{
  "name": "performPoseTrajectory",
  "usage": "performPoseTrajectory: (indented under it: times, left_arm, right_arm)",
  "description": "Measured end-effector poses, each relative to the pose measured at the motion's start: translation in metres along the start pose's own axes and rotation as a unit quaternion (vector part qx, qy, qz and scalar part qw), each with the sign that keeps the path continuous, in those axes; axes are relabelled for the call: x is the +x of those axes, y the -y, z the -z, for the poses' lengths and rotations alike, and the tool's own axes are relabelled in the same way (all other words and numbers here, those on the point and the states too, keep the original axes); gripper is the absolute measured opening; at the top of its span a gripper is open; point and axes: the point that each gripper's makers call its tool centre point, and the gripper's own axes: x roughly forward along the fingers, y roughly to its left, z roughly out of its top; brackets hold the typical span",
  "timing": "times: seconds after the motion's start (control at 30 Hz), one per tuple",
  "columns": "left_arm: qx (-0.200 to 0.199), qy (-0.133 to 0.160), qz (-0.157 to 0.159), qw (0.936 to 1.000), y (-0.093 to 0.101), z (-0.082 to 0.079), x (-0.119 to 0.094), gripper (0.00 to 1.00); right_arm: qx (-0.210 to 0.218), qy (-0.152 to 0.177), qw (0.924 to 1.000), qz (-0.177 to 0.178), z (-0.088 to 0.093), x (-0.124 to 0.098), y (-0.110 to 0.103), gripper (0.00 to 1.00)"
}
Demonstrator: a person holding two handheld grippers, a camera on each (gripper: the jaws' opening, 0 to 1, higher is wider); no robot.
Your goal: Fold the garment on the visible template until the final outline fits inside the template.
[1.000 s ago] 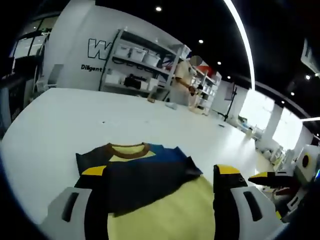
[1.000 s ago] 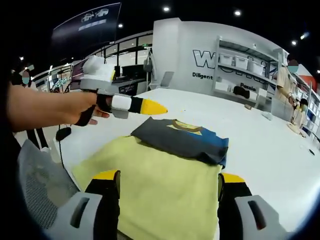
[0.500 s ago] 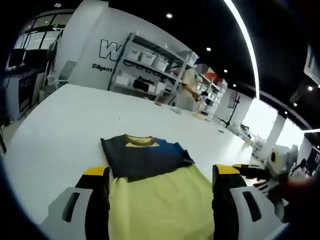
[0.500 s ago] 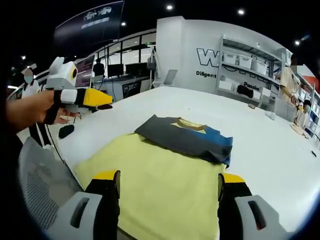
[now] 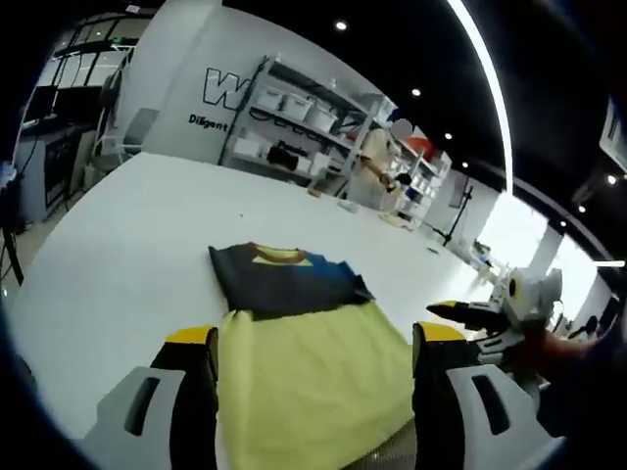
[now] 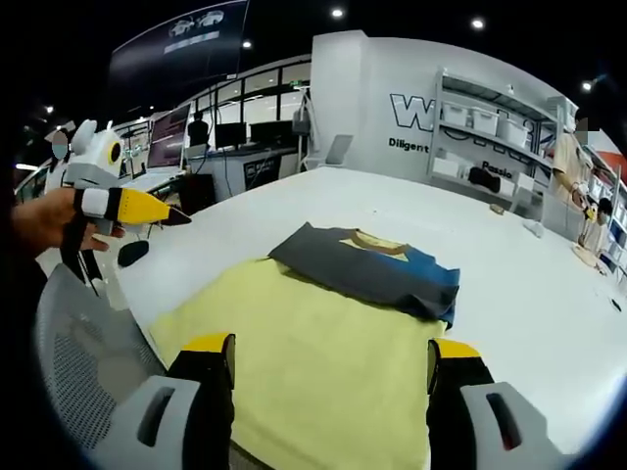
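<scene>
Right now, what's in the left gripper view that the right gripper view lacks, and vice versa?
Left gripper view: the right gripper coming in from the right in a person's hand, off the table's edge, and a bright ceiling light strip.

Right gripper view: the left gripper coming in from the left beside the table, a grey mesh chair back, and desks with monitors.

Both: the folded T-shirt, yellow body with a dark top and brown collar, flat on the white table, plus the shelving and wall lettering.
</scene>
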Motion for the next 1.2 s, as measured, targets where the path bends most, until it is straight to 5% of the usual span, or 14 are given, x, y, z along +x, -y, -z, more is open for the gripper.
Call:
performPoseTrajectory:
  times: [0.43, 0.63, 0.87, 0.93, 1.1, 1.2]
  left_arm:
    - [-0.006, -0.04, -0.018, 0.999, -0.008, 0.031, -0.005, 0.73]
    - [0.005, -0.067, -0.026, 0.9974, -0.013, 0.044, -0.006, 0.68]
    - [0.011, -0.103, -0.033, 0.9941, -0.016, 0.06, -0.006, 0.67]
    - [0.01, -0.145, -0.049, 0.9882, -0.022, 0.074, -0.01, 0.64]
    - [0.014, -0.164, -0.048, 0.9852, -0.026, 0.082, -0.009, 0.59]
    - [0.031, -0.206, -0.057, 0.9764, -0.031, 0.096, -0.013, 0.55]
  right_arm:
    - [0.001, -0.008, 1.0, 0.002, 0.001, -0.005, 0.004, 0.8]
    - [-0.01, -0.041, 0.9991, 0.006, 0.009, -0.009, 0.013, 0.79]
    - [-0.013, -0.097, 0.9952, 0.004, 0.03, -0.013, 0.022, 0.75]
    - [-0.015, -0.136, 0.9904, -0.014, 0.045, -0.015, 0.017, 0.7]
    - [-0.03, -0.195, 0.9801, -0.021, 0.066, -0.018, 0.021, 0.65]
    - [-0.025, -0.235, 0.9713, -0.031, 0.084, -0.022, 0.023, 0.63]
